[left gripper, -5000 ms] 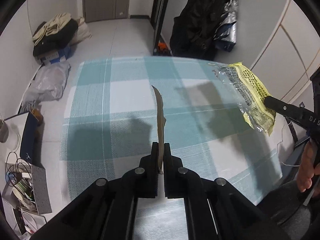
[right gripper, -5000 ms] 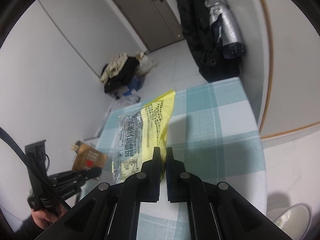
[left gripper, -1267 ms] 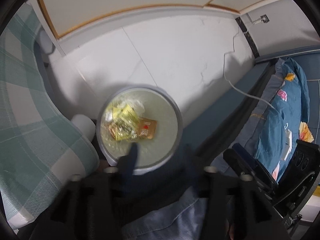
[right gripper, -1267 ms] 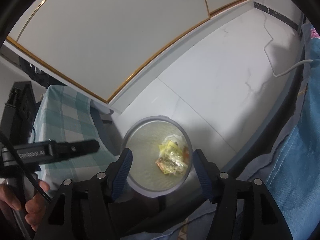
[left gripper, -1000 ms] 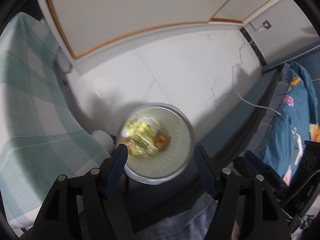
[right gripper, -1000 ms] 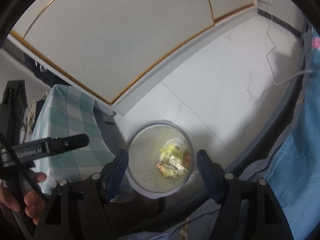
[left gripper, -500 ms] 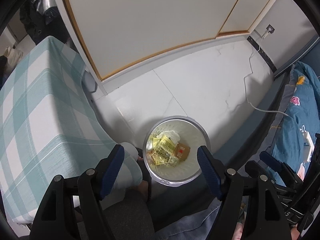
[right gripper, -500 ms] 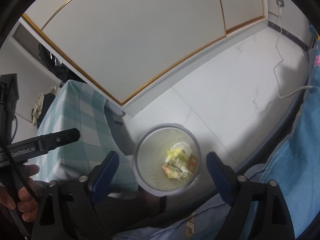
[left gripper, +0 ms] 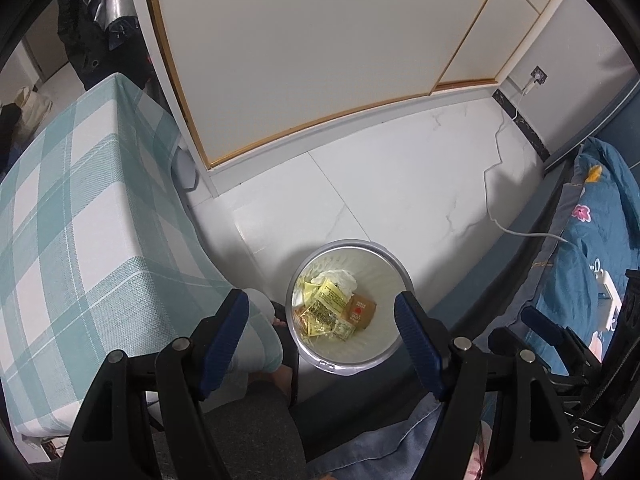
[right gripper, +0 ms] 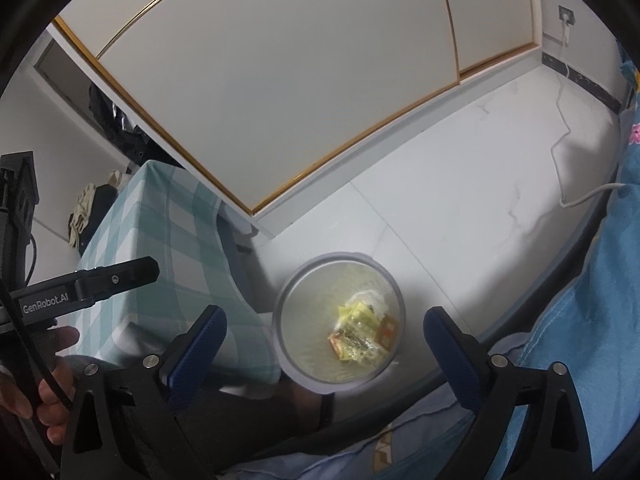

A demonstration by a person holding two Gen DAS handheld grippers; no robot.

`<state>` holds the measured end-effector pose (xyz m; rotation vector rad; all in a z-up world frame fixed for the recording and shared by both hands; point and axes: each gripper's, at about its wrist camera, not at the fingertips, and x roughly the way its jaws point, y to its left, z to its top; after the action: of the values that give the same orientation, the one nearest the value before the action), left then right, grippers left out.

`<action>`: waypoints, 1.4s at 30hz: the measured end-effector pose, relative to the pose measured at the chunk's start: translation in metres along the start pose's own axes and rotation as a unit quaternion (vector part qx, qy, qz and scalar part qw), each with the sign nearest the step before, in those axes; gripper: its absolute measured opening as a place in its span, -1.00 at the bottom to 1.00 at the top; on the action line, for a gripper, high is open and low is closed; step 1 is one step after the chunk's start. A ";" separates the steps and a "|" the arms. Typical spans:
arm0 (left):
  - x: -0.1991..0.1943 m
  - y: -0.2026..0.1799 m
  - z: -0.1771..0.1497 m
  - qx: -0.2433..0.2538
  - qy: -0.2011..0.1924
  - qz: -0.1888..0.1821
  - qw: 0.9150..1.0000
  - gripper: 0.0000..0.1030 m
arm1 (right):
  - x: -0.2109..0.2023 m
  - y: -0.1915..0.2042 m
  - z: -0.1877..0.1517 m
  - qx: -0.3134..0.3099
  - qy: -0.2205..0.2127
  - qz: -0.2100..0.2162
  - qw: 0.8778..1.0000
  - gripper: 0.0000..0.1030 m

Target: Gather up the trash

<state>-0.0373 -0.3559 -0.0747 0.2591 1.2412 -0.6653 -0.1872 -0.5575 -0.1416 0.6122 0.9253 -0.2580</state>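
- Left gripper (left gripper: pixel 322 312) gapes empty above the bin (left gripper: pixel 394 354); right gripper (right gripper: pixel 325 332), jaws just widened, likewise empty.
- Yellow wrapper (left gripper: pixel 325 307) lies inside, long axis slanting toward the wall.
- Only the right view shows a hand (right gripper: pixel 38 384).

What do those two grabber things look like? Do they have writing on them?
Both are black plastic. Each finger of the left gripper and the right gripper carries a dark blue ribbed pad and silver screws. Seen from the right camera, the left gripper's side says "GenRobot.AI" in white, and a black cable runs past the hand holding it.
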 end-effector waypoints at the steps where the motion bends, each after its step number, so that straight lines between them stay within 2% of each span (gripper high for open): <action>1: 0.001 0.000 -0.001 -0.001 0.002 0.001 1.000 0.40 | 0.000 0.001 -0.001 -0.001 0.000 -0.001 1.000 0.94; 15: -0.004 -0.006 -0.005 0.012 -0.011 0.016 1.000 0.40 | 0.000 0.008 0.000 -0.008 -0.001 -0.009 1.000 0.94; 42: -0.004 0.001 -0.002 -0.010 -0.020 0.016 1.000 0.40 | -0.001 0.008 0.004 -0.004 -0.007 -0.012 1.000 0.94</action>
<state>-0.0385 -0.3526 -0.0717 0.2480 1.2027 -0.6278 -0.1818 -0.5536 -0.1361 0.5914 0.9200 -0.2810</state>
